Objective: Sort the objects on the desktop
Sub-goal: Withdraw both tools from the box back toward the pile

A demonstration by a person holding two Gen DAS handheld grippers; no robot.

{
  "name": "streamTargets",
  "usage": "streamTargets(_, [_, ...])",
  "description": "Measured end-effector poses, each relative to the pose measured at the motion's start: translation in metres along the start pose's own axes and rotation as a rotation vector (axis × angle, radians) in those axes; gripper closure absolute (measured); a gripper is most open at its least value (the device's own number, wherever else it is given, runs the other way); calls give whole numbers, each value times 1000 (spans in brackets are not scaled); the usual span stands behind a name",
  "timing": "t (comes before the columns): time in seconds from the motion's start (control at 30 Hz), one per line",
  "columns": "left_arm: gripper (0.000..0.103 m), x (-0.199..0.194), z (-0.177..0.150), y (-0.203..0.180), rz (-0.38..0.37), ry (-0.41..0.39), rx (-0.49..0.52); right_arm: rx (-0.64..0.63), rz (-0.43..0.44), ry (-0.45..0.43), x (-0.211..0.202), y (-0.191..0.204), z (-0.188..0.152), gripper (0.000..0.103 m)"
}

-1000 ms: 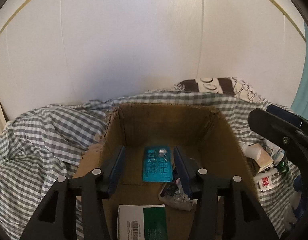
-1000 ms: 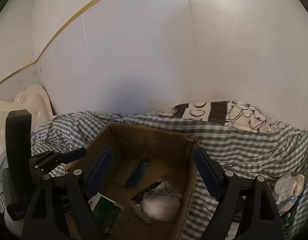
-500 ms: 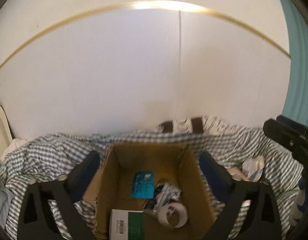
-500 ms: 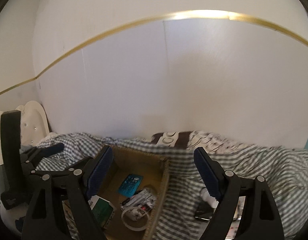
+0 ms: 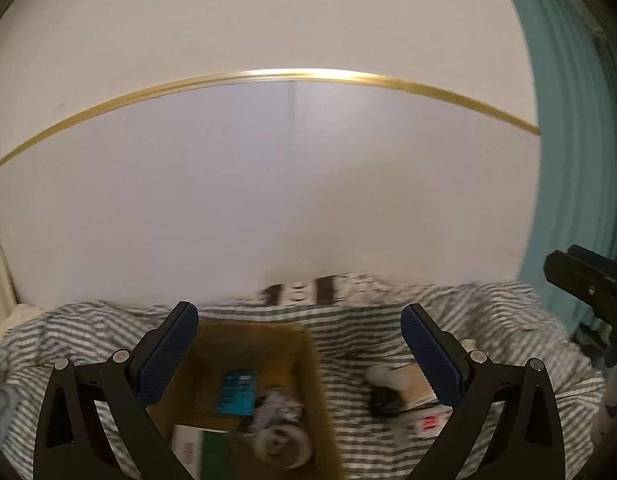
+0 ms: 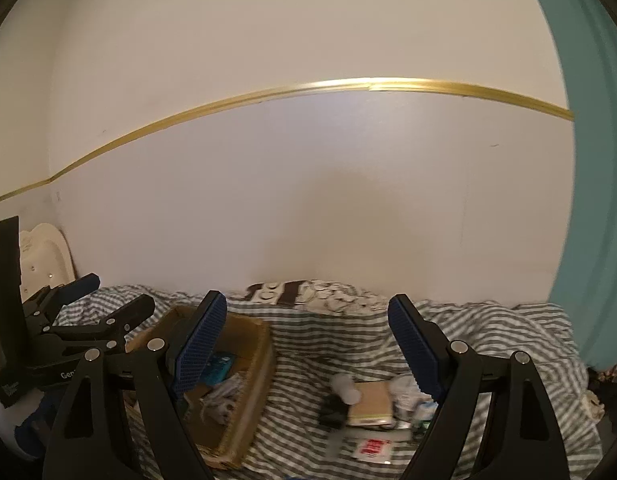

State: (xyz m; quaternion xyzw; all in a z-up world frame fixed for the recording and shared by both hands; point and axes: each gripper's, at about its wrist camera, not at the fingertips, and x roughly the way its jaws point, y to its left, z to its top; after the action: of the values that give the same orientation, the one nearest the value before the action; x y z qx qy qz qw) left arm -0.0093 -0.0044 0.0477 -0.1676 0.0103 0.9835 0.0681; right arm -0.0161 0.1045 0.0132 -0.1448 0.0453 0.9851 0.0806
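A cardboard box [image 5: 308,364] sits on the checked cloth, below and left of centre in the left wrist view. It holds a teal blister pack [image 5: 236,392], a crumpled wrapper [image 5: 278,402], a tape roll [image 5: 280,444] and a green-and-white carton [image 5: 204,454]. My left gripper [image 5: 298,314] hangs open and wide above the box, with nothing between its blue pads. My right gripper [image 6: 306,300] is open and empty too, raised over the cloth between the box [image 6: 258,376] and a pile of loose items. That pile has a white cylinder [image 6: 346,388], a tan box [image 6: 370,400] and a red-labelled packet [image 6: 370,448].
A grey-and-white checked cloth [image 5: 508,328] covers the surface, rumpled up against a white wall. A brown-and-white patterned cushion [image 6: 300,294] lies at the back. A teal curtain [image 6: 588,240] hangs at the right. A cream padded headboard [image 6: 44,256] stands at the far left.
The left jaws have spread from narrow to wide. Both grippers have risen and drawn back from the box, which now looks smaller and lower. A tape roll now lies in the box.
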Motion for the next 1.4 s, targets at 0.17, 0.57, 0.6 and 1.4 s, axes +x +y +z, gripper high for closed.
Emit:
streamTargets(0.17, [0,6,-7,-30,-21,16,16,-3,-39,-7,-21,-24,-5,23])
streamTargets(0.57, [0,43,-45,-94,-43,70,104,10,-92,90,-20,-76,-53,45])
streamTargets(0.6, [0,47,-48,-98,-43,79,105,13,-94,104,-16,-80,-59,47])
streamTargets(1.4, [5,185,-172,-128,-36,395,122,190,-167,472,111,-148,-180,53])
